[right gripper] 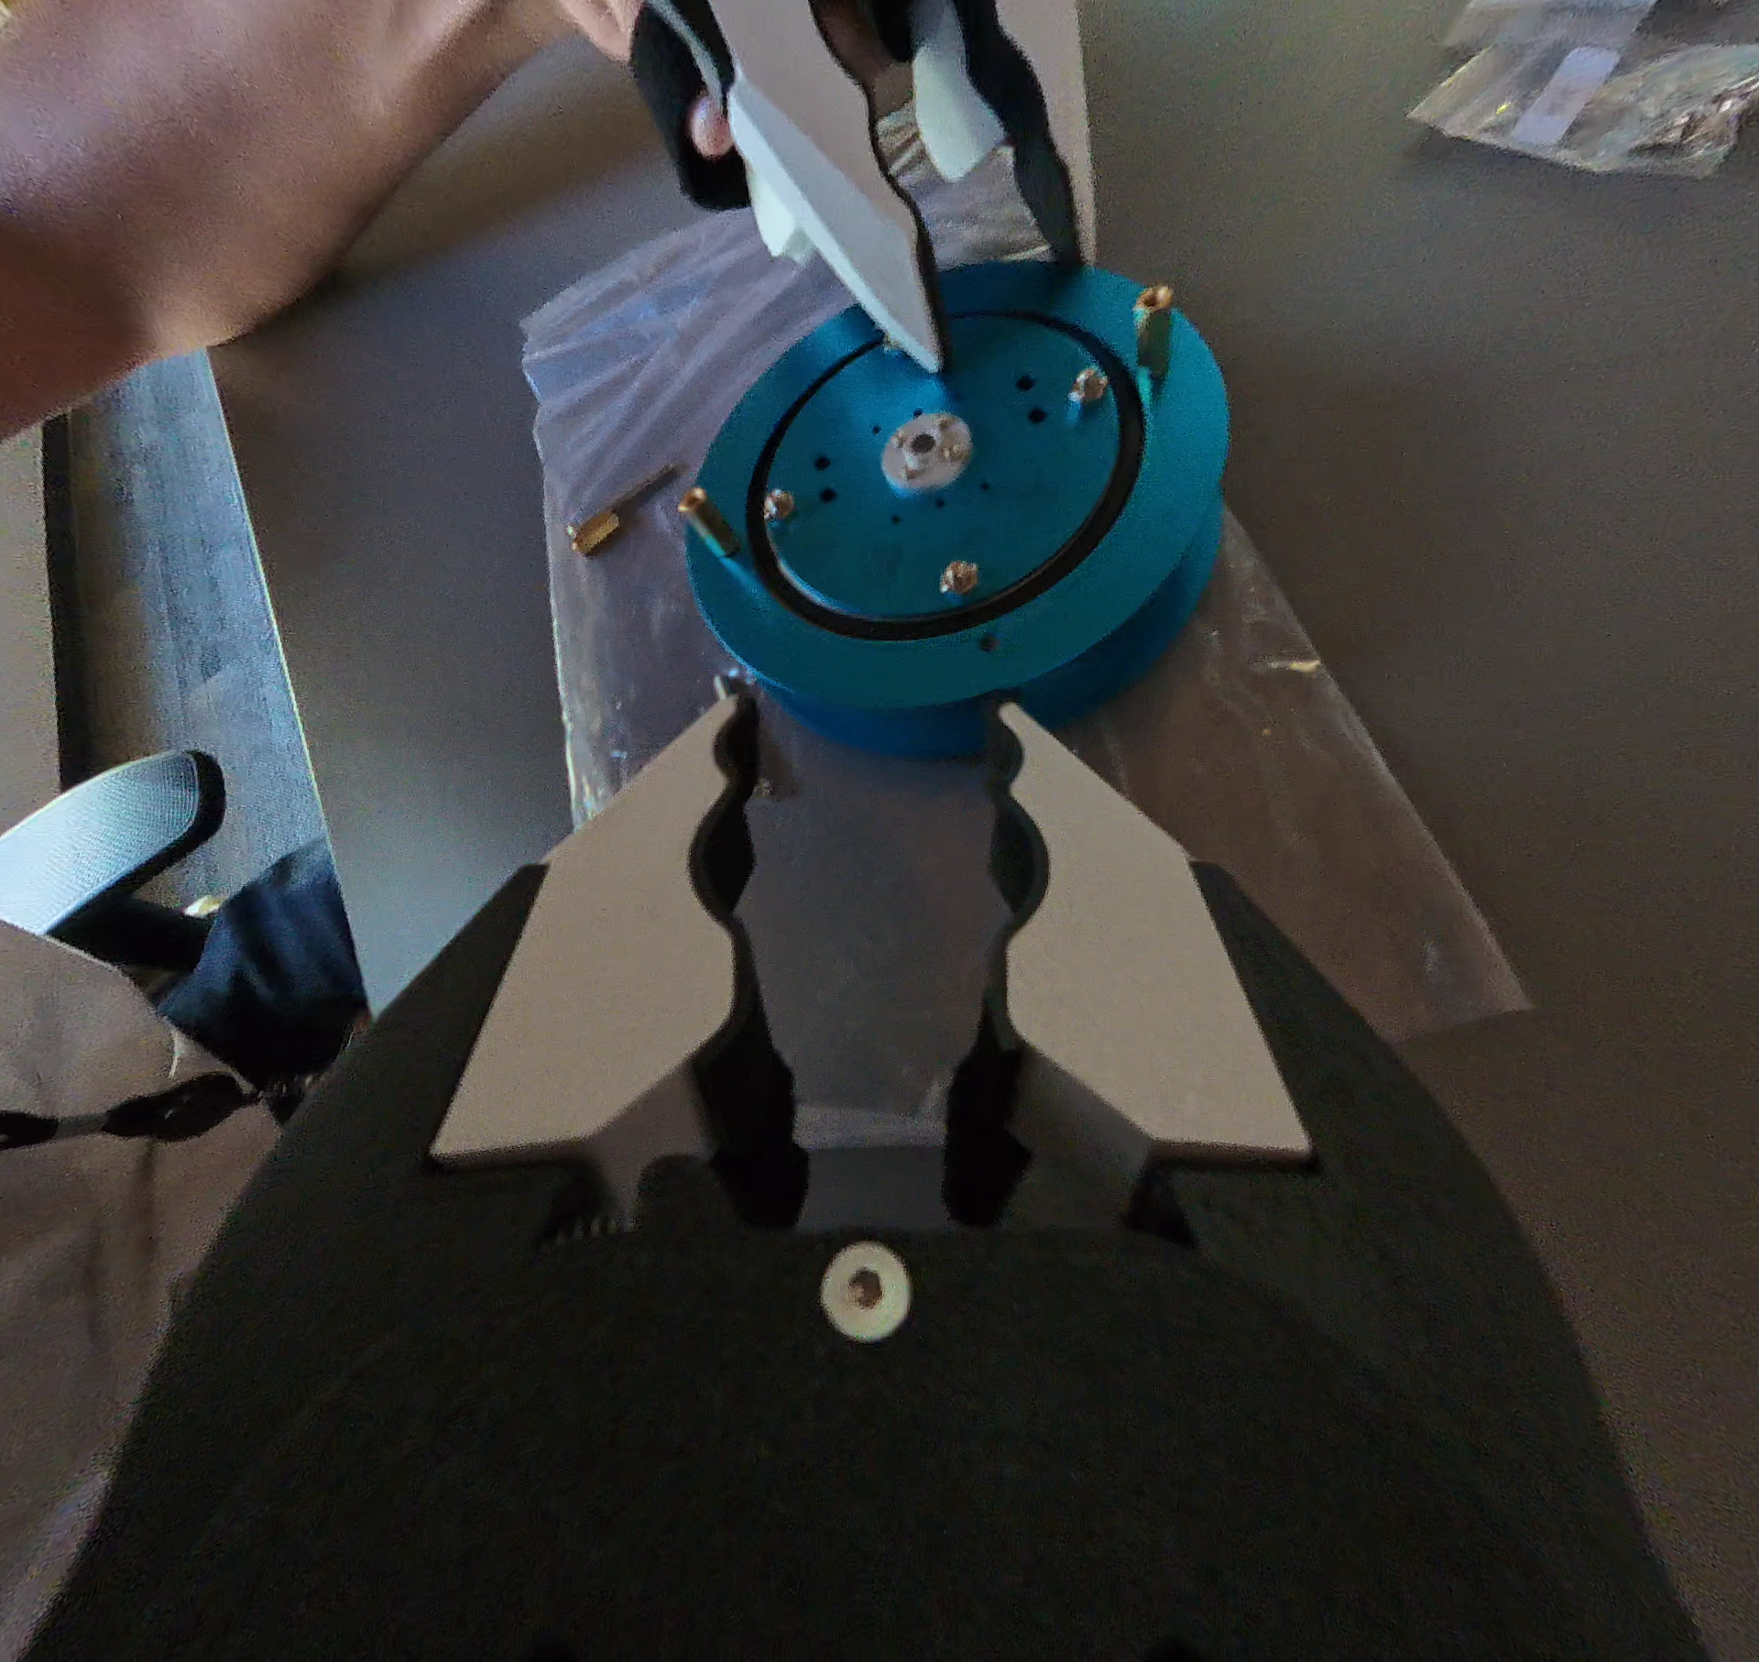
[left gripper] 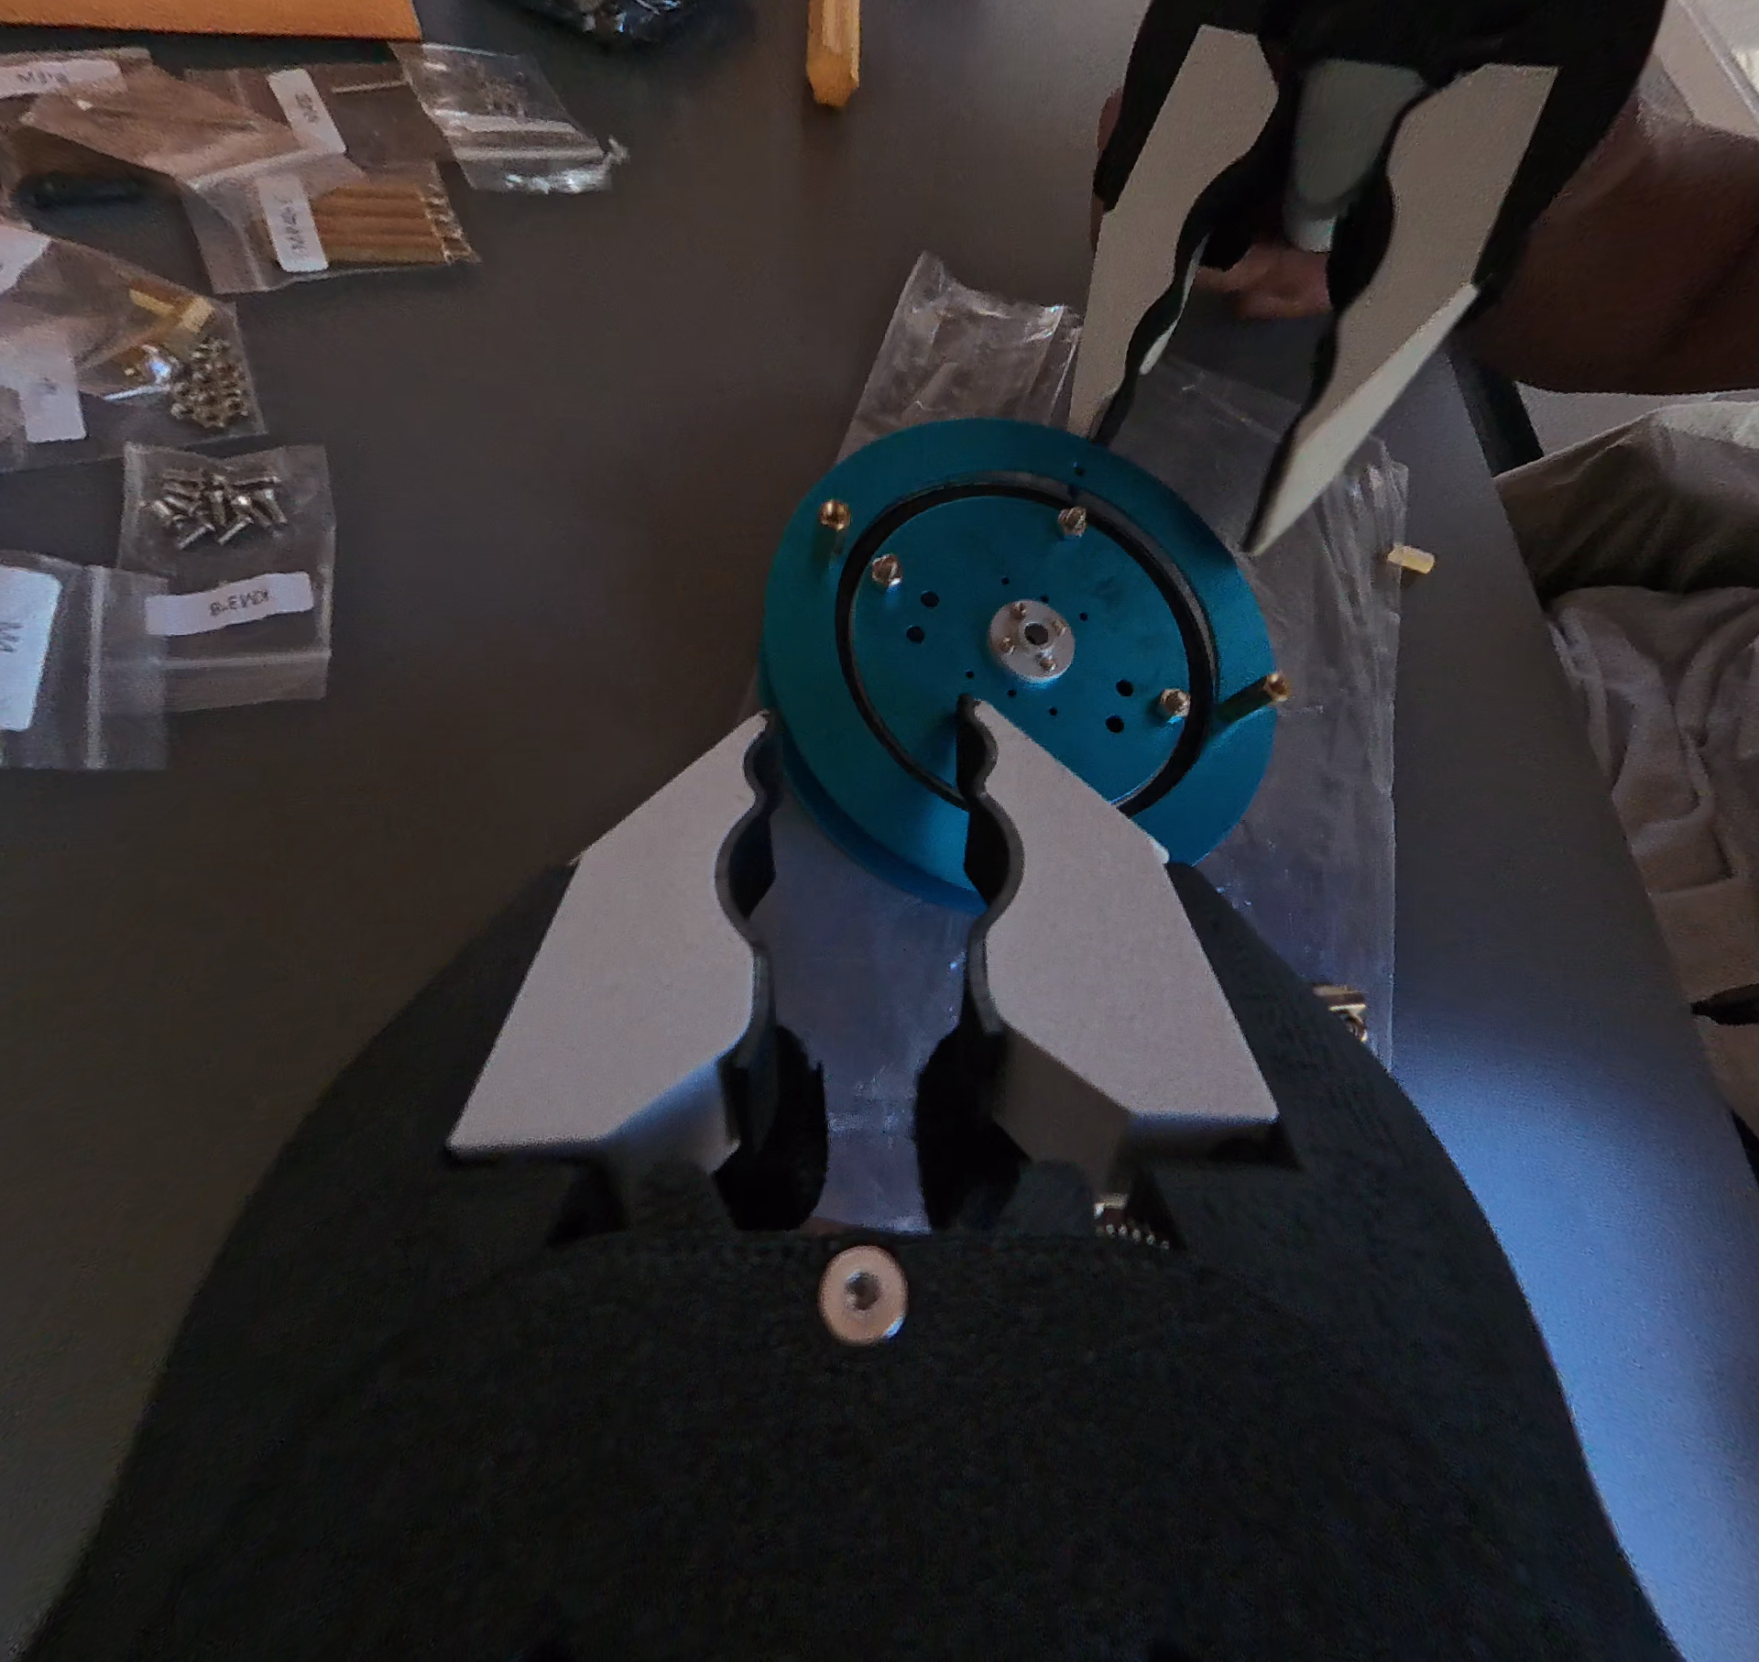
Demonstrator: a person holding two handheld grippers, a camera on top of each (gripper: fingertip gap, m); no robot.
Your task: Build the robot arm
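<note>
1. Left wrist view. The left gripper [left gripper: 871, 721] straddles the near rim of the blue disc assembly [left gripper: 1018, 655]: one fingertip rests on the inner plate, the other sits outside the rim. Its jaws are partly open; whether they actually pinch the rim cannot be told. The disc lies on a clear plastic bag [left gripper: 1314, 626] on the dark table [left gripper: 590, 474]. Bagged hardware [left gripper: 228, 512] and a yellow screwdriver [left gripper: 833, 27] lie well apart.

2. Right wrist view. The right gripper [right gripper: 871, 717] is open and empty, its tips just short of the disc [right gripper: 961, 512]. A loose brass standoff [right gripper: 609, 517] lies beside the disc.

3. Hazard (judgement). The slick bag may let the disc slide under a sideways push; a fingertip could knock the upright brass standoffs [right gripper: 1154, 331].
</note>
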